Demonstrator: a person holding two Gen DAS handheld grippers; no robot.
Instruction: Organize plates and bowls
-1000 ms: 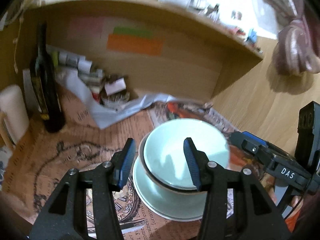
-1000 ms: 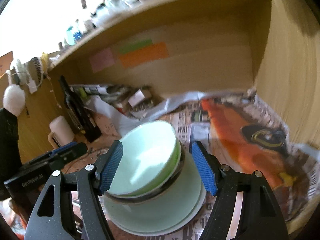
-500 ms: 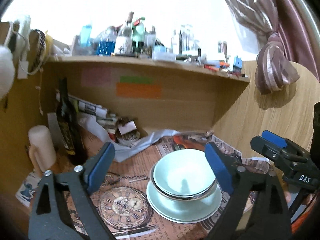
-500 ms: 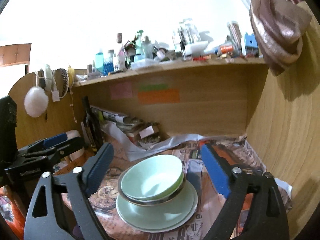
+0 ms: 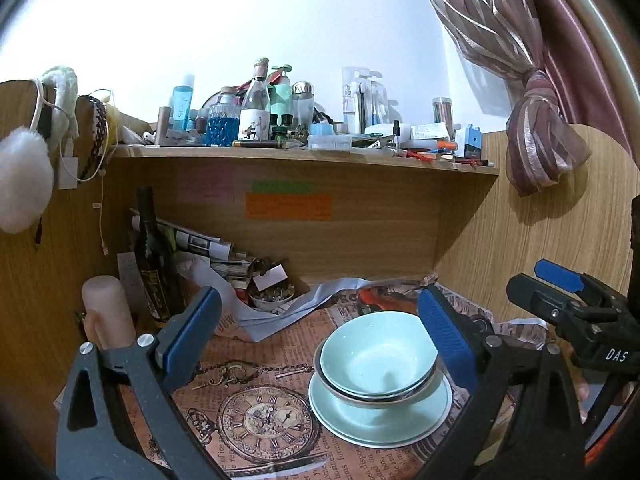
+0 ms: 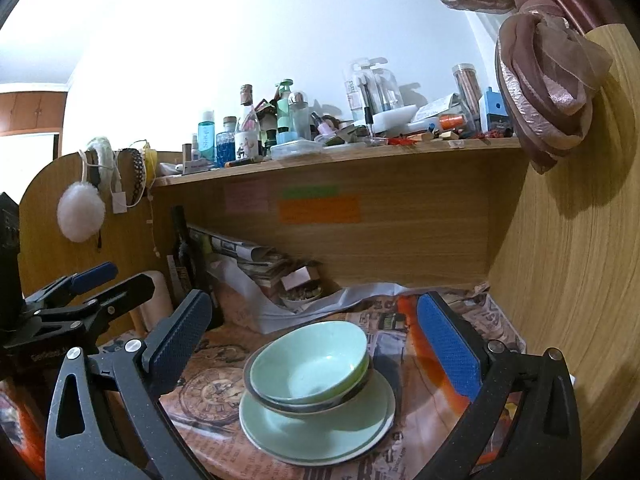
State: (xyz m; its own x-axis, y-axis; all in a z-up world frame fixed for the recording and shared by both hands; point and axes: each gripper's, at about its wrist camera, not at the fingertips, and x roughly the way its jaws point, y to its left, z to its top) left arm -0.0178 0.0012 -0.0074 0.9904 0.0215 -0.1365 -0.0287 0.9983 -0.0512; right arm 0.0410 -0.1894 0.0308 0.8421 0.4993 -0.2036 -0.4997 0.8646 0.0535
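A wooden desk nook covered with printed paper (image 5: 256, 364) showing newspaper text and a pocket-watch drawing. Near the middle sits a neat pile of dishes: pale green bowls (image 5: 378, 360) nested together, resting on pale green plates (image 5: 380, 416). In the right wrist view the same bowls (image 6: 308, 364) sit on the plates (image 6: 316, 428), with a dark rim visible between the nested bowls (how many dishes are in each layer cannot be told).

The left gripper (image 5: 316, 338) has its jaws spread wide, having just been opening, with nothing between the blue pads; the pile stands beyond it, untouched. The right gripper (image 6: 316, 338) is likewise wide apart after just opening, empty, with the pile beyond its fingers and clear of them.

At the back left stand a dark bottle (image 5: 152, 256) and a cream candle (image 5: 108, 312), beside rolled newspapers. An upper shelf (image 5: 304, 155) is crowded with bottles and small items. A tied-back curtain (image 5: 540, 148) hangs at the right.
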